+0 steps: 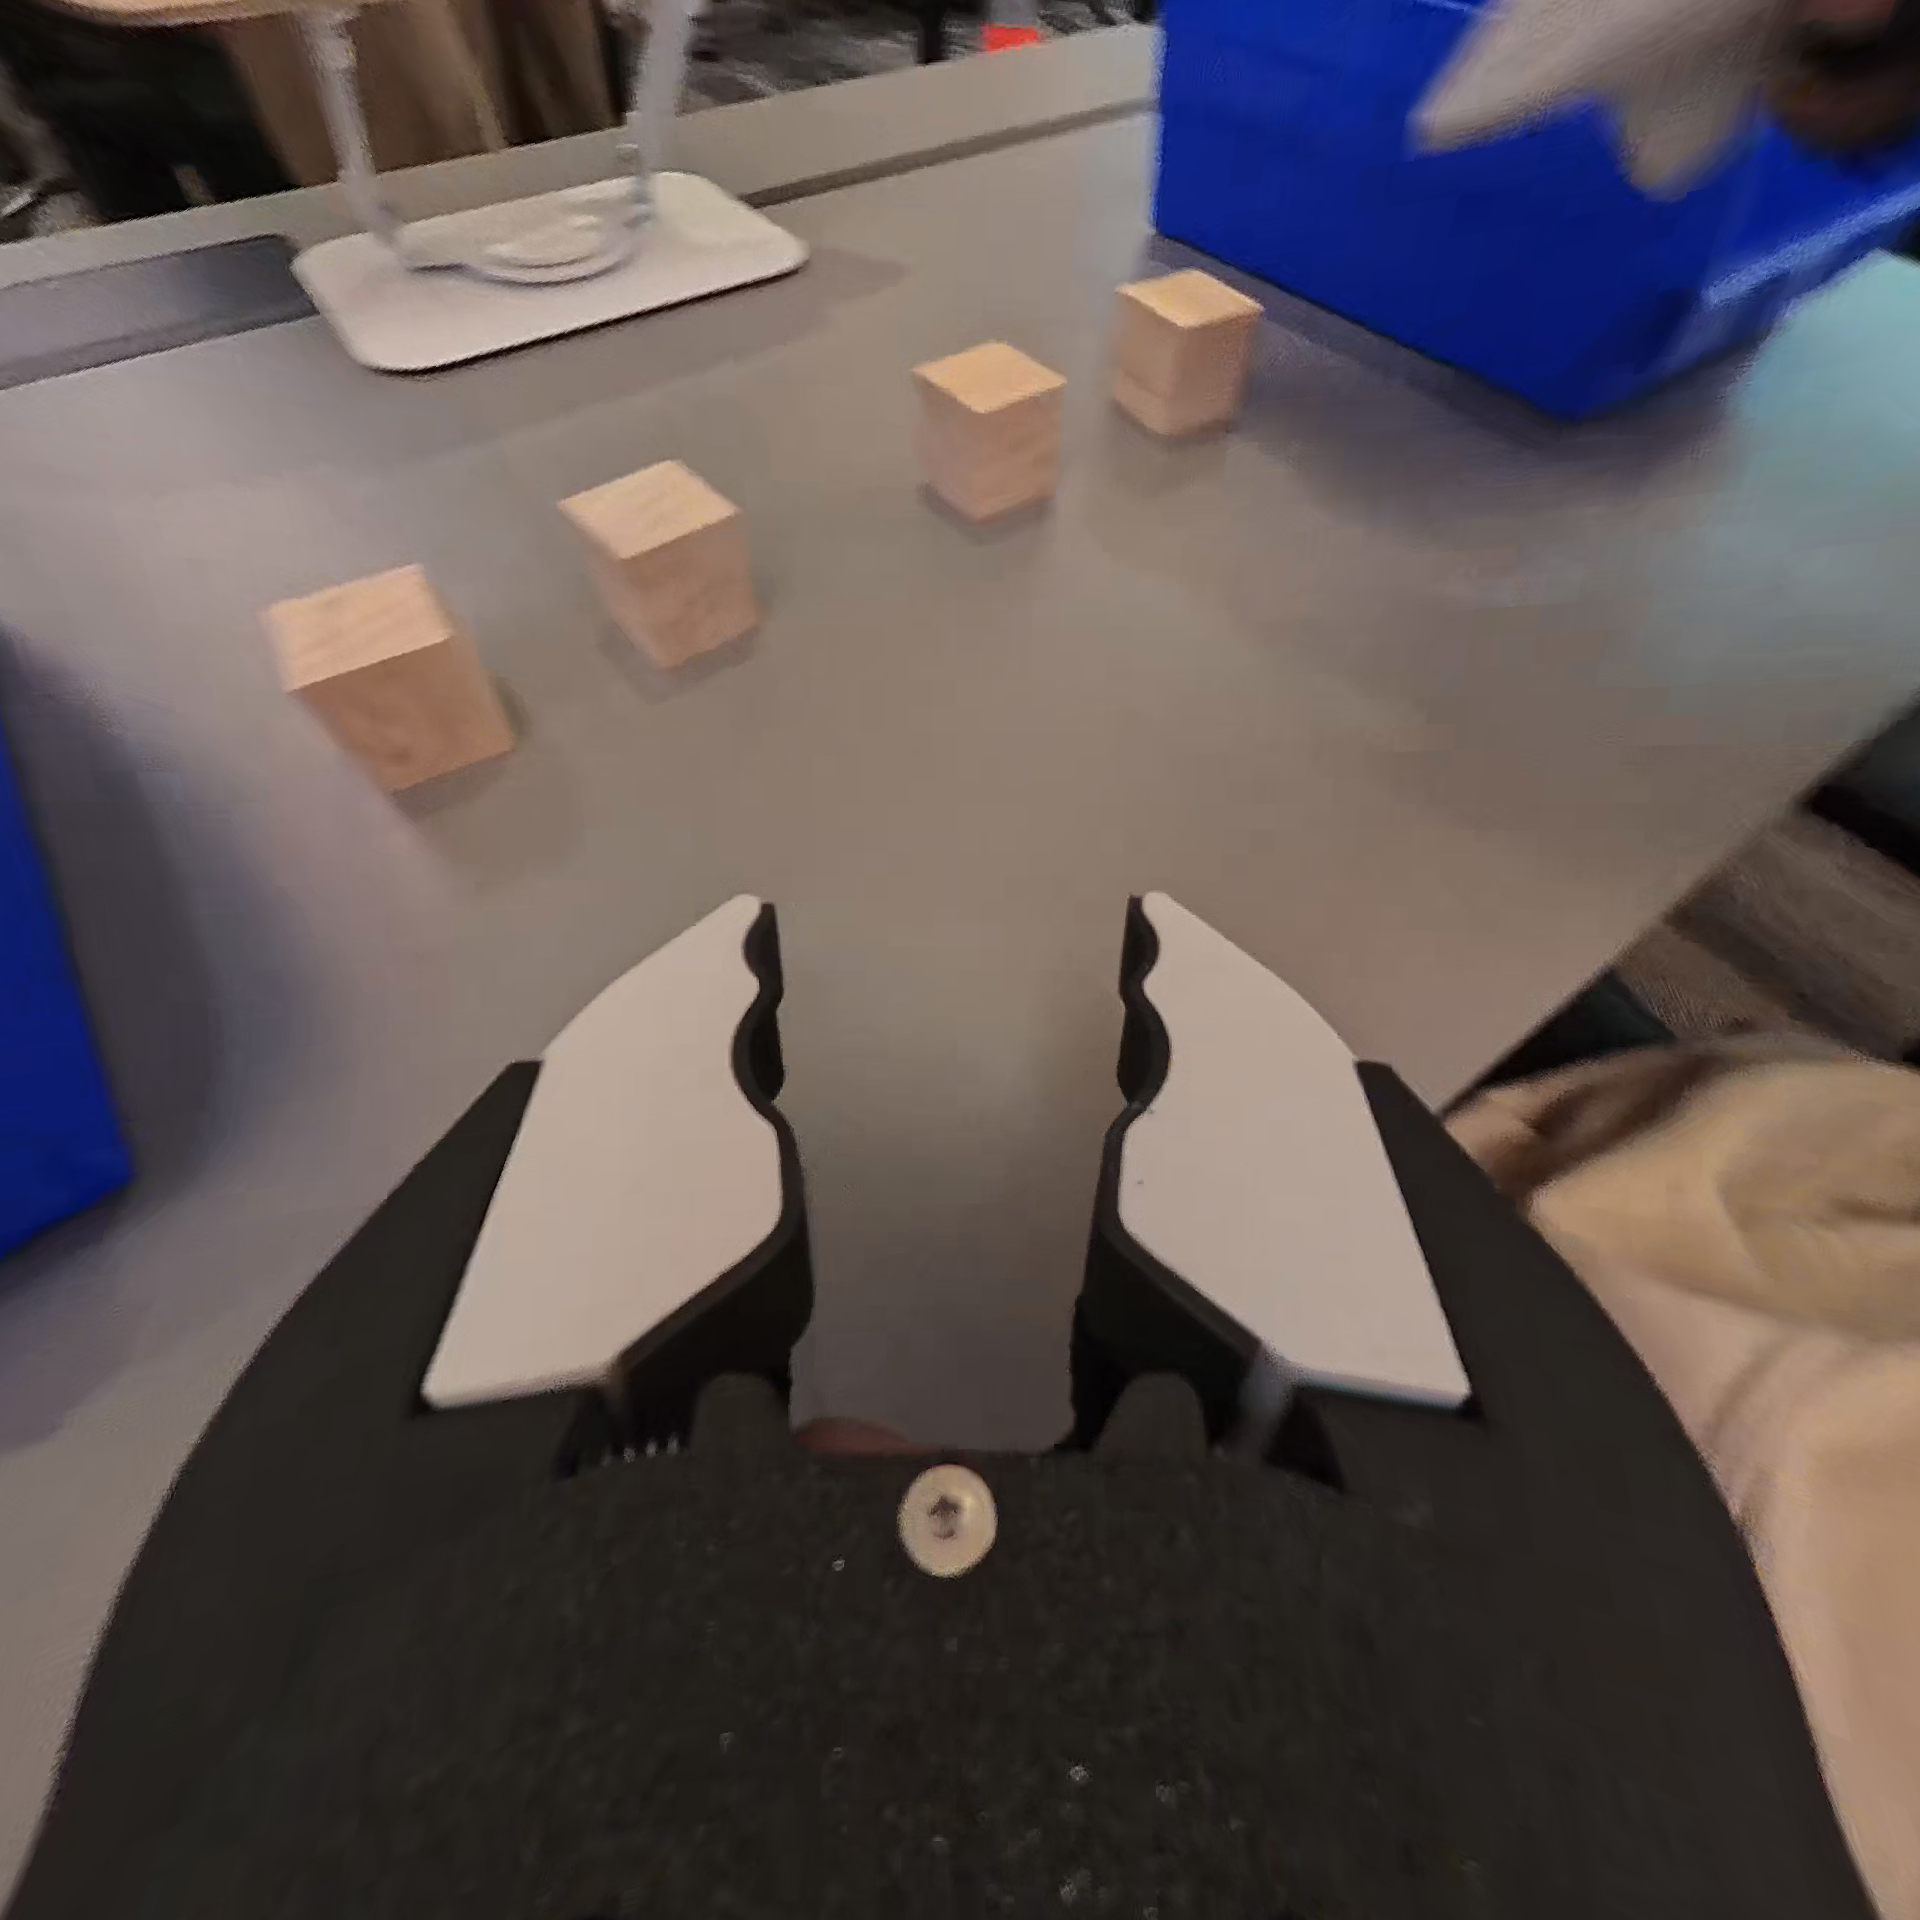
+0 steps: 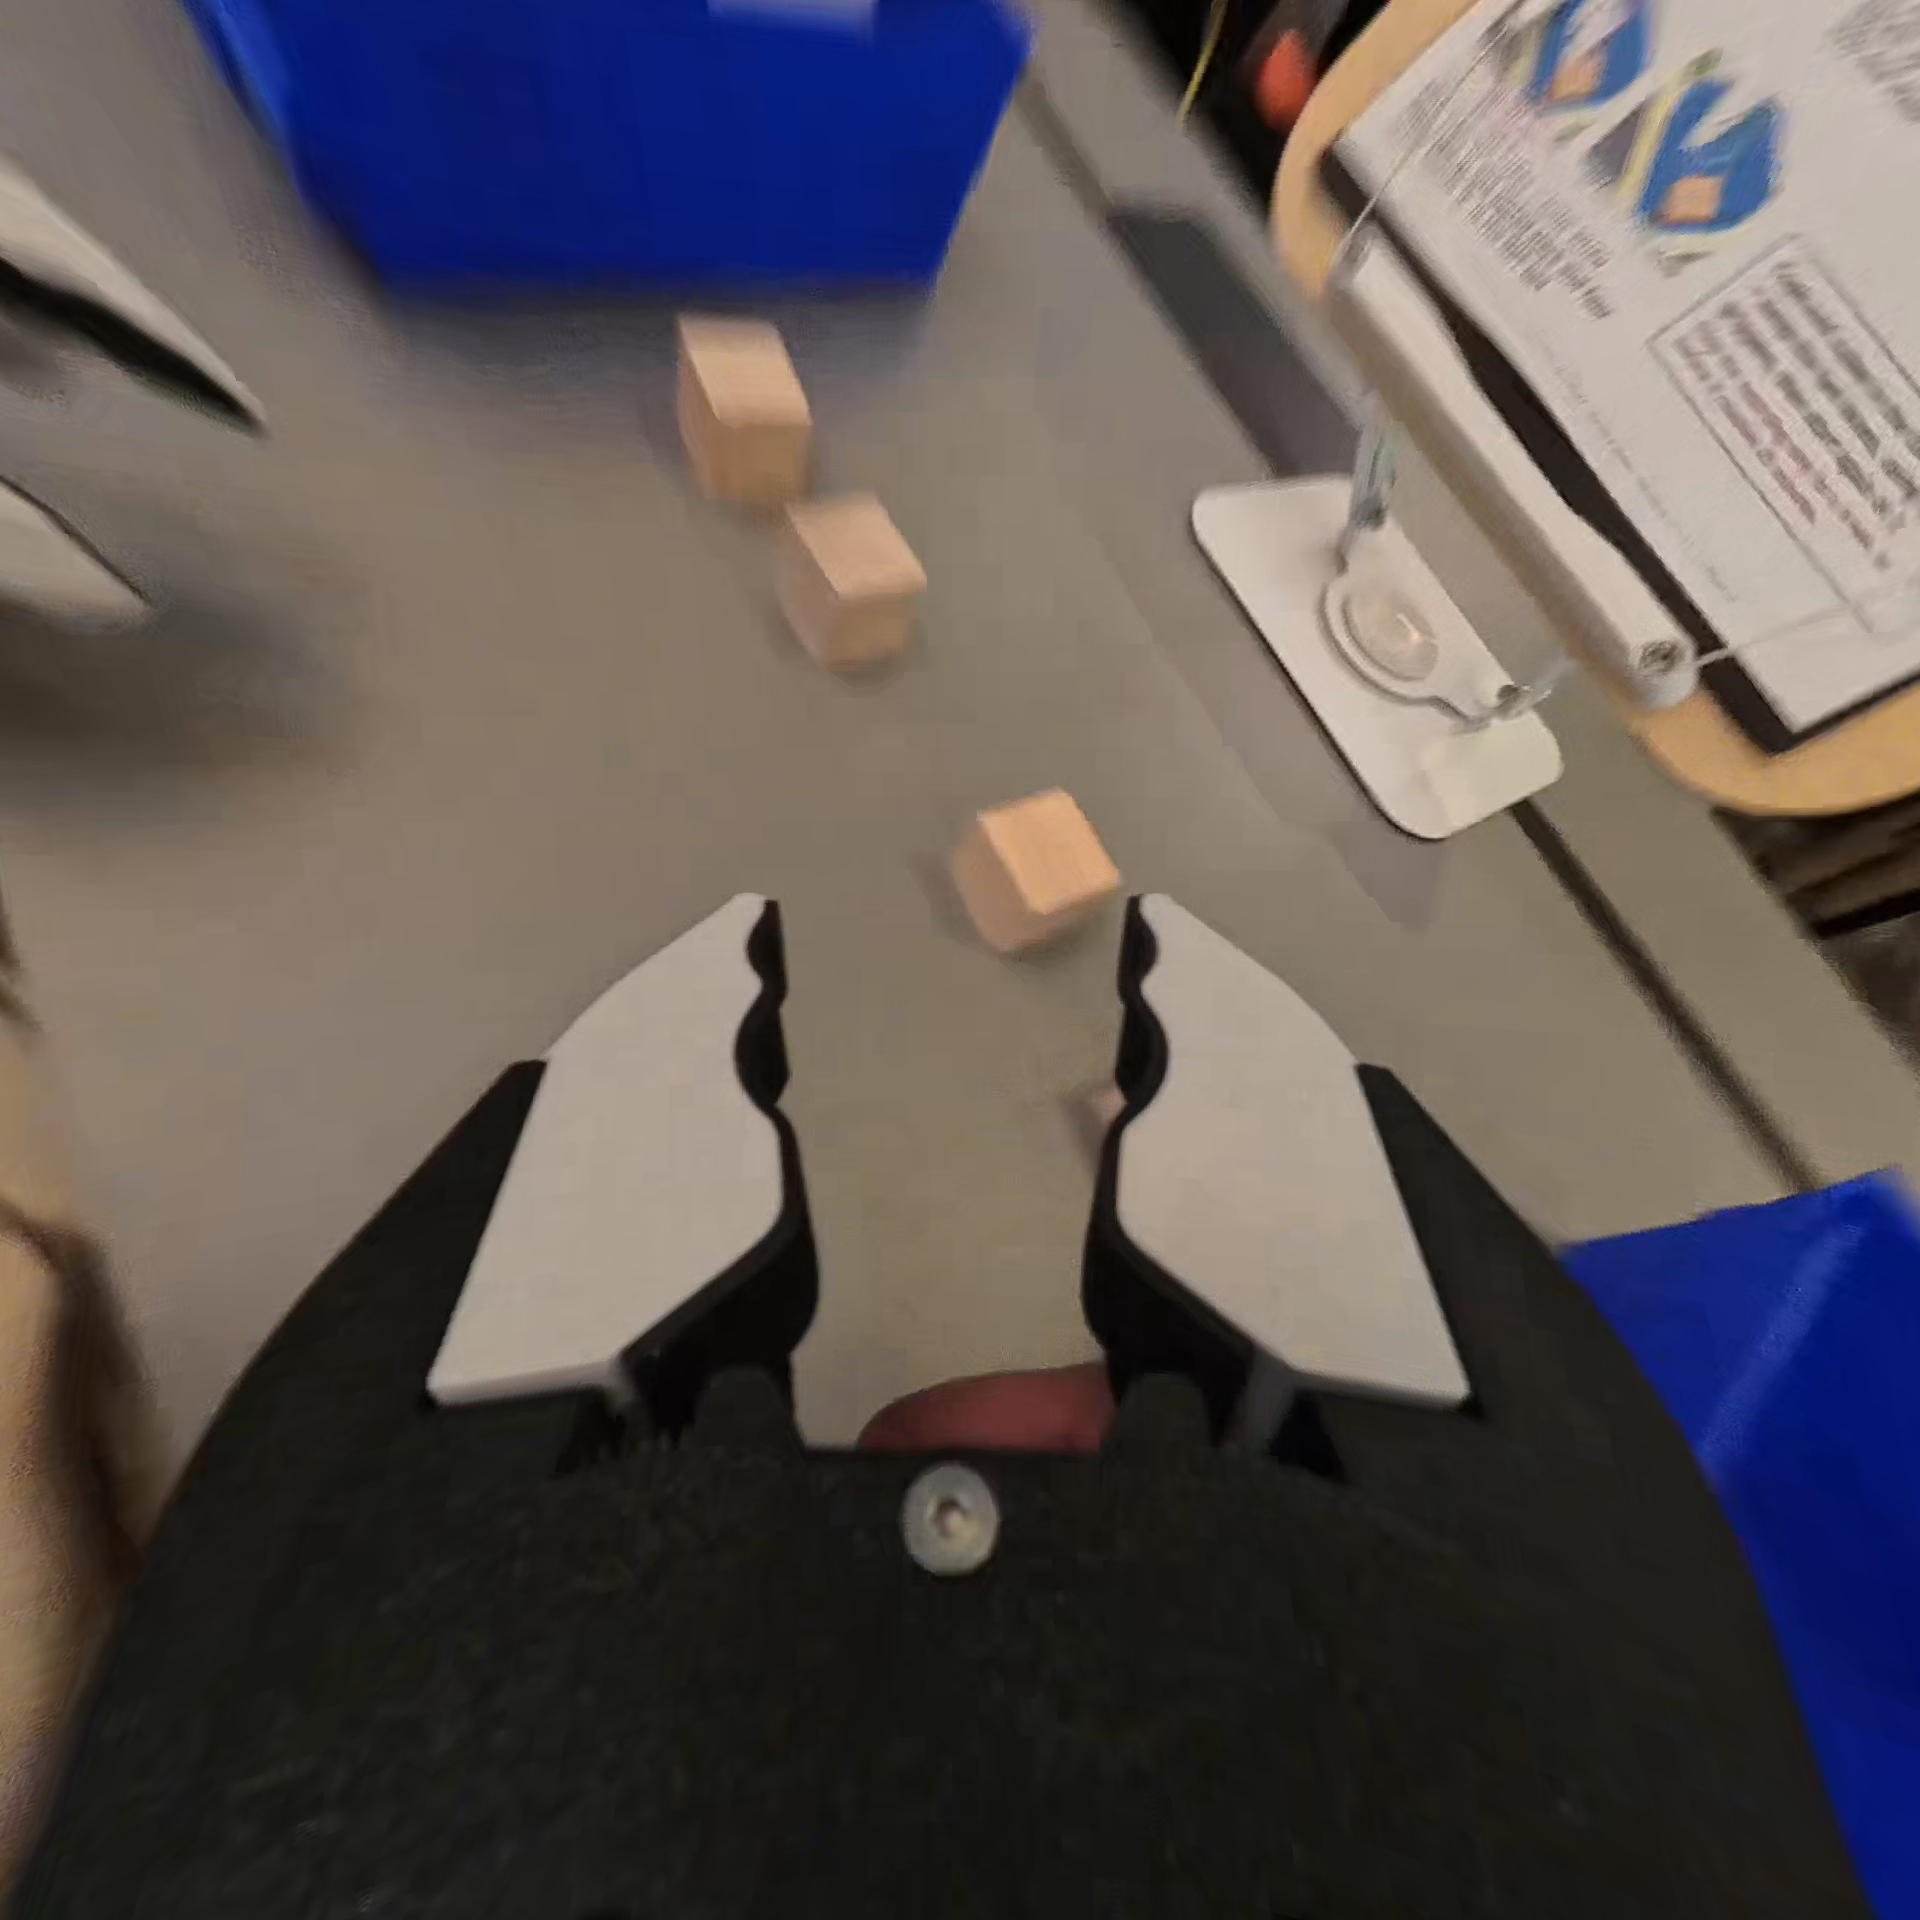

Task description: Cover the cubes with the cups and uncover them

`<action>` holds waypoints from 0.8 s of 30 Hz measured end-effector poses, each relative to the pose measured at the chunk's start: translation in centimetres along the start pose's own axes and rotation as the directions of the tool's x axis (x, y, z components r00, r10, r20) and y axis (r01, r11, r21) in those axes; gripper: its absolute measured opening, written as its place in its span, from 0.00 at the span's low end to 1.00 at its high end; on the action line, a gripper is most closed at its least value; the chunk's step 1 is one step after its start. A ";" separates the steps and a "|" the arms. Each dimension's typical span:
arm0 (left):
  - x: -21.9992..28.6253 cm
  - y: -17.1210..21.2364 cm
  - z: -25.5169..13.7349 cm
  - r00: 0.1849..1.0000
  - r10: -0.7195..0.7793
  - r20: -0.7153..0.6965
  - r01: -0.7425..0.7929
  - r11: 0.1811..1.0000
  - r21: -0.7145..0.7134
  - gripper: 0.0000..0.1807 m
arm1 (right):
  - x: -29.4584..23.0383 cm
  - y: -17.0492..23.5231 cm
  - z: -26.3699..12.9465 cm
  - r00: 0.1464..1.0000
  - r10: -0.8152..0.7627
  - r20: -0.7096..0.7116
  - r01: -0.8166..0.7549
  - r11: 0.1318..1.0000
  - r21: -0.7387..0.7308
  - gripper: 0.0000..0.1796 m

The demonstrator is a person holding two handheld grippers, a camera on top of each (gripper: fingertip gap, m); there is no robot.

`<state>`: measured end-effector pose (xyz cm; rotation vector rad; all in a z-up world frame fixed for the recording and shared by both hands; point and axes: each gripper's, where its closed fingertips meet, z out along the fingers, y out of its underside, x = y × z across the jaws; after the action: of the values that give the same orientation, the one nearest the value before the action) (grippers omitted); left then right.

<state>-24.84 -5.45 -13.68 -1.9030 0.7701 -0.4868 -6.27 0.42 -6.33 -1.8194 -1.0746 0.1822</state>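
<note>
Several wooden cubes stand uncovered in a row on the grey table (image 1: pixel 1039 727). In the left wrist view the row runs from the nearest left cube (image 1: pixel 390 675) to the far right cube (image 1: pixel 1184 351). My left gripper (image 1: pixel 951 914) is open and empty, above the table in front of the row. My right gripper (image 2: pixel 951 914) is open and empty, with one cube (image 2: pixel 1034 868) just ahead of its right fingertip and two cubes (image 2: pixel 850 577) farther off. No cup shows in either view. Both views are motion-blurred.
A blue bin (image 1: pixel 1455 208) stands behind the row's far end and another blue bin (image 1: pixel 42 987) at the near left. A white stand base (image 1: pixel 551 270) holds a printed sheet (image 2: pixel 1662 312). A person's sleeve (image 1: pixel 1714 1299) is by the table edge.
</note>
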 end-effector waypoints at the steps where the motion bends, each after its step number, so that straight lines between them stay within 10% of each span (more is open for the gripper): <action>1: -0.8 -0.1 0.0 0.999 -0.030 0.030 0.030 0.999 0.010 0.35 | -1.9 0.0 -0.7 0.993 0.117 -0.016 -0.115 0.989 0.091 0.29; 7: -2.2 0.3 0.5 0.995 -0.062 0.079 0.061 0.998 0.021 0.40 | -7.1 6.0 -2.0 0.862 0.456 -0.222 -0.399 0.880 0.258 0.33; 20: -0.3 0.8 0.8 0.997 -0.072 -0.012 0.072 0.997 -0.042 0.34 | -8.8 5.7 -2.5 0.897 0.418 -0.140 -0.383 0.896 0.225 0.34; 24: -3.0 -5.9 -3.7 0.981 -0.152 -0.117 0.160 0.985 0.066 0.31 | -8.8 5.5 -2.7 0.910 0.375 -0.174 -0.334 0.915 0.224 0.33</action>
<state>-27.54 -3.92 -6.72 -1.8866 0.6678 -0.7155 -6.79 -8.54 -12.17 -1.8005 -0.5468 0.2889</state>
